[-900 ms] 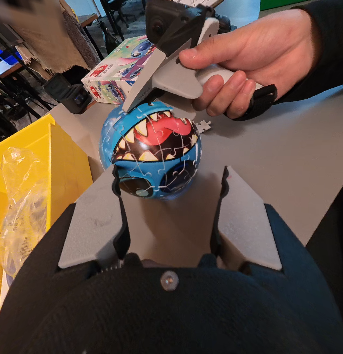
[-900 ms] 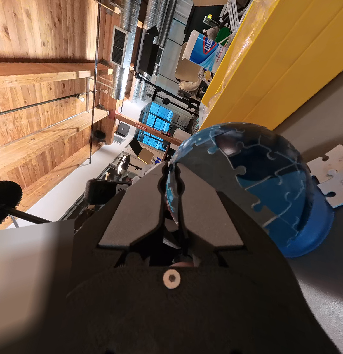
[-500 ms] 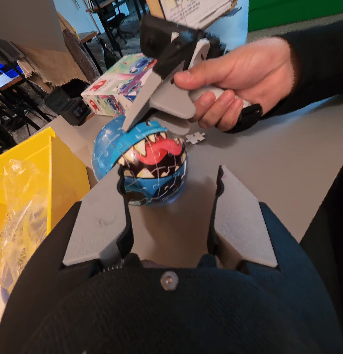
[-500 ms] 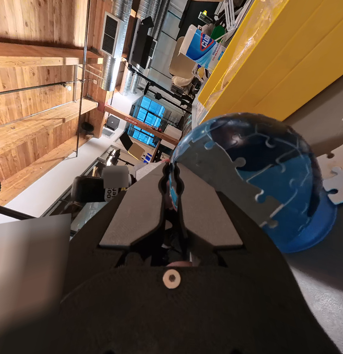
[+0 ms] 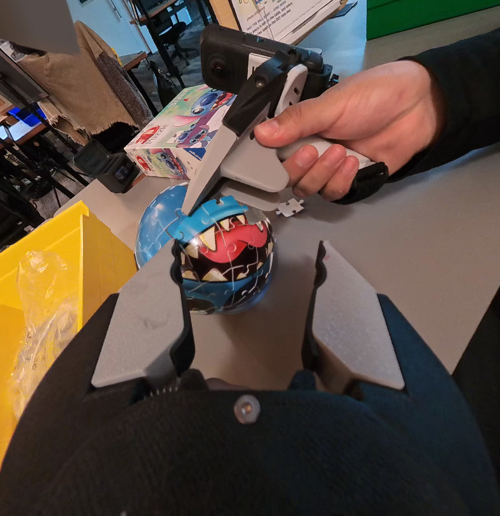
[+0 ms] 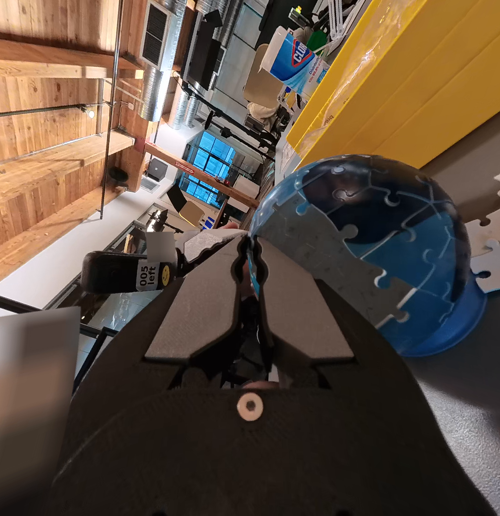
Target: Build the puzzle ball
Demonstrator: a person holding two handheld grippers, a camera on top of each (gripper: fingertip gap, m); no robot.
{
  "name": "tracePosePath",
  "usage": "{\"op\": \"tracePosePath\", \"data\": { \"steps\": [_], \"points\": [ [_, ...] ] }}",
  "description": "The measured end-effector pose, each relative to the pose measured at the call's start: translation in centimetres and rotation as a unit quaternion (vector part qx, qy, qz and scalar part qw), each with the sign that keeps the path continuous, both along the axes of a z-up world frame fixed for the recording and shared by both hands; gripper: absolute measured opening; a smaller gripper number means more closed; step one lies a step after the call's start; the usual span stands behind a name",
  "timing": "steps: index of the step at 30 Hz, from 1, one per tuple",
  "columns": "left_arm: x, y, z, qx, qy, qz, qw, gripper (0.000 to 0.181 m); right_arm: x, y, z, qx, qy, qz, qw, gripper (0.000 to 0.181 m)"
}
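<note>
Left wrist view: puzzle ball (image 5: 215, 251) mouth faces camera.

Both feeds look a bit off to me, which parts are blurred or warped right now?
Left wrist view: puzzle ball sharp, the hand slightly soft, the table edge bowed by the wide lens. Right wrist view: picture rolled sideways, the ball's lit shell glaring, right gripper fingertips crisp, a grey blur patch at lower left.

The left wrist view looks down over the table (image 5: 396, 251) at the ball (image 5: 215, 251) from near; the right view (rolled sideways) sits against that ball (image 6: 396, 237).
</note>
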State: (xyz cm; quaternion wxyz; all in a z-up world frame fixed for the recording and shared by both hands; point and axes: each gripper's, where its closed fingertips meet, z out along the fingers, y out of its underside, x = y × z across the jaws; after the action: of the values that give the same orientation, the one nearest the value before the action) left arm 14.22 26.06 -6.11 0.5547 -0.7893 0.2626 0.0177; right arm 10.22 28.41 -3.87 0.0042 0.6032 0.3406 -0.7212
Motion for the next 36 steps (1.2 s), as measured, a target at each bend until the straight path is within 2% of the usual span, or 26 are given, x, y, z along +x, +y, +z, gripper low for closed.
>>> {"op": "tracePosePath", "data": {
  "steps": [13, 18, 21, 24, 32, 36],
  "points": [
    [0.6, 0.0, -0.4, -0.001, 0.026, 0.003, 1.000, 0.106, 0.0, -0.4, -0.1, 0.016, 0.018, 0.015, 1.000, 0.001],
    [0.4, 0.0, -0.4, -0.002, 0.018, 0.000, 1.000, 0.103, -0.4, 0.0, 0.1, 0.001, 0.017, 0.006, 1.000, 0.002],
    [0.5, -0.1, -0.6, -0.006, 0.015, -0.005, 1.000, 0.097, -0.6, 0.3, 0.6, 0.000, 0.018, 0.004, 1.000, 0.011],
    [0.4, -0.1, -0.6, -0.006, 0.015, -0.004, 1.000, 0.097, -1.0, 0.4, 0.1, 0.018, 0.011, 0.004, 1.000, 0.002],
    [-1.0, 0.0, 0.9, 0.014, -0.002, 0.010, 1.000, 0.093, -1.2, 0.4, 0.1, 0.002, 0.014, 0.009, 1.000, 0.002],
    [-0.5, 0.7, 0.3, 0.001, 0.002, 0.000, 1.000, 0.094, -1.1, 0.3, 0.1, 0.008, 0.016, 0.011, 1.000, 0.000]
  ]
}}
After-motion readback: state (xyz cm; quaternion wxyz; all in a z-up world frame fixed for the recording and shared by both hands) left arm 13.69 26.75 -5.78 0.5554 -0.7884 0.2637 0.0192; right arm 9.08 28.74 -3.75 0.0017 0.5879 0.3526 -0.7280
